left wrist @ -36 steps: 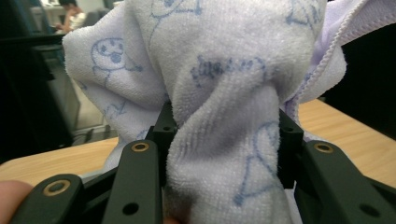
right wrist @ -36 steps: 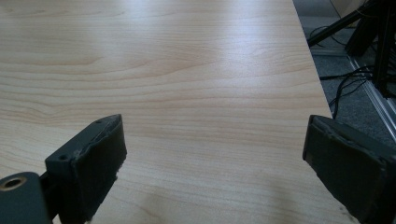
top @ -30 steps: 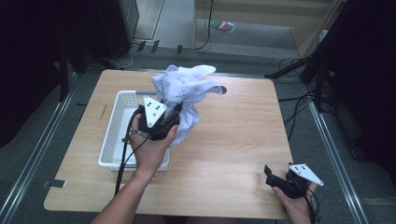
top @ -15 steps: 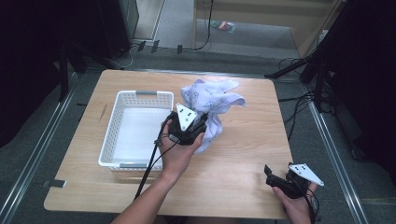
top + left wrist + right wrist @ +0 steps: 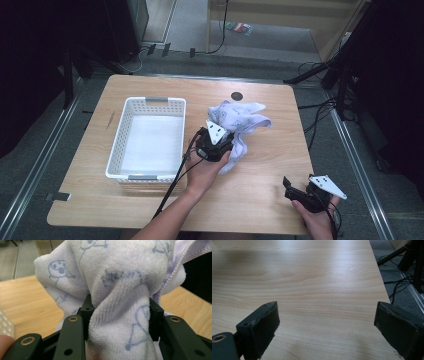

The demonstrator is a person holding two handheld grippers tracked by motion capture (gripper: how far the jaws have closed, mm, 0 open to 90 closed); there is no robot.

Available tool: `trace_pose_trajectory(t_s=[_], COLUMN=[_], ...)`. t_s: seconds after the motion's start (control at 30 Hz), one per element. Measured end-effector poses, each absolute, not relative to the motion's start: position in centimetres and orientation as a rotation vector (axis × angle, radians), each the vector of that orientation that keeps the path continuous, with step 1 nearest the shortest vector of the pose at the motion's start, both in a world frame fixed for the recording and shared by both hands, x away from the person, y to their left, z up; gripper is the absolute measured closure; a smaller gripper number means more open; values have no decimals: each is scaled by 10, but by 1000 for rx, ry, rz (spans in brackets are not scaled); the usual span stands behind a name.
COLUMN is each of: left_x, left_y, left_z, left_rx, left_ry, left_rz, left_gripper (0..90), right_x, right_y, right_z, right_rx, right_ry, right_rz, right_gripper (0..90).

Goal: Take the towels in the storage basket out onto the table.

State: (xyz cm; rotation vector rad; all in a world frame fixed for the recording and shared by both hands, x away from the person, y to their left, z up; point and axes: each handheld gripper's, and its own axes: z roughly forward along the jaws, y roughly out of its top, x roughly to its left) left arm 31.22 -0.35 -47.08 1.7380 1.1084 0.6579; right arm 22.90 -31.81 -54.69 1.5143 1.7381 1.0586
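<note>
The left tool (image 5: 218,141) is clamped on the towel (image 5: 240,117), now on the surface mid-right of the basket (image 5: 150,102), so next comes letting go, while the right tool (image 5: 300,192), jaws apart, waits at the near right corner.

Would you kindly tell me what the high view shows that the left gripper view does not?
High view alone: the whole white perforated plastic basket, its inside bare, and the right hand-held gripper with open jaws, low at the table's near right corner. Left gripper view alone: blue stick-figure doodles on the cloth, bunched between the pads. Both: the left hand-held gripper shut on the pale lilac terry towel over the light wooden table.
</note>
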Motion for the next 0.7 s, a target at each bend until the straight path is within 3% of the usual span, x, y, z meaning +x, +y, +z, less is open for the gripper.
trace_pose_trajectory(t_s=[0.33, 0.43, 0.47, 0.53, 0.57, 0.7], left_x=[323, 325, 325, 326, 326, 324], left_y=[-13, -13, -14, -12, -11, -6], left_z=[-504, -508, -508, -504, -502, -492], left_rx=[1841, 1865, 1862, 1854, 1851, 1835], left_ry=[1203, 1212, 1220, 1227, 1231, 1222], left_rz=[530, 506, 514, 502, 483, 452], left_gripper=[517, 382, 382, 239, 122, 14], right_x=[229, 229, 229, 229, 229, 229], right_y=[-318, -318, -318, -319, -319, -319], right_z=[-547, -547, -547, -547, -547, -547], right_rx=[1516, 1517, 1517, 1516, 1516, 1515], right_ry=[1736, 1736, 1736, 1737, 1737, 1738], right_rz=[1061, 1061, 1061, 1062, 1063, 1062], right_gripper=[57, 58, 58, 57, 58, 58])
